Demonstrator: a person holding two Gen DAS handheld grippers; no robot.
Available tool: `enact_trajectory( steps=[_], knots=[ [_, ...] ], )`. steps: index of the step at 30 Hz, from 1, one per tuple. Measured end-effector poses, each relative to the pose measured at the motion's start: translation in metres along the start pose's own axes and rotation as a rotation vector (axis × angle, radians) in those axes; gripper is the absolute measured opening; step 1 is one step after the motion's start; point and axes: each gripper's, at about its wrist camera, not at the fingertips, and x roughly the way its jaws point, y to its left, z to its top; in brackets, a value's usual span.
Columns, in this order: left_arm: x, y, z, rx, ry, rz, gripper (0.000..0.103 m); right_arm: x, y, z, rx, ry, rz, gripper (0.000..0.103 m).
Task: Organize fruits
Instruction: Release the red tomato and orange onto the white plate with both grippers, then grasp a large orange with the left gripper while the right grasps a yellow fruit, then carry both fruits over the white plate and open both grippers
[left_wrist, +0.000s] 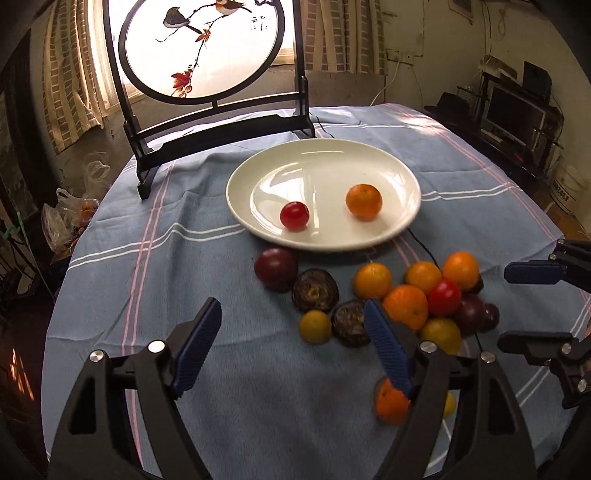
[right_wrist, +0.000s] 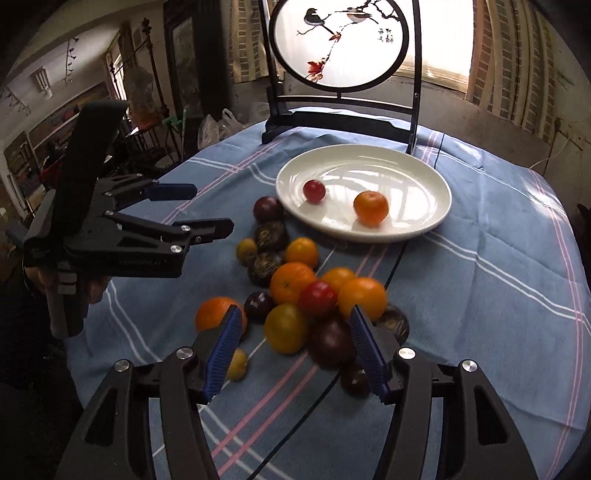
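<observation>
Resting on the white plate are one orange fruit and one red fruit; remaining fruit pile lies before it. Left gripper and right gripper jaws apart, holding nothing.

My right finger pad hid part of an orange; a dark fruit sat blurred behind the other gripper's pad.

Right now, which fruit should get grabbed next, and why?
Probably the right gripper should dip a little onto the yellow fruit and close. Its jaws are open with that fruit almost between them, at the near edge of the pile. The plate holds only a red fruit and an orange.
</observation>
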Motion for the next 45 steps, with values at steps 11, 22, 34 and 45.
enact_trajectory(
  steps=[11, 22, 34, 45],
  knots=[
    [-0.019, -0.018, -0.043, 0.044, 0.031, -0.045, 0.079, 0.037, 0.046, -0.033, -0.075, 0.108, 0.034, 0.060],
    [-0.014, -0.038, -0.049, 0.097, 0.058, -0.092, 0.080, 0.048, 0.040, -0.030, -0.080, 0.121, 0.062, 0.025],
    [0.015, -0.073, -0.048, 0.140, 0.093, -0.100, 0.078, 0.014, 0.019, -0.050, -0.038, 0.099, 0.007, 0.025],
    [0.004, -0.064, -0.060, 0.127, 0.111, -0.138, 0.037, 0.017, 0.025, -0.052, -0.038, 0.095, 0.025, 0.025]
  ],
)
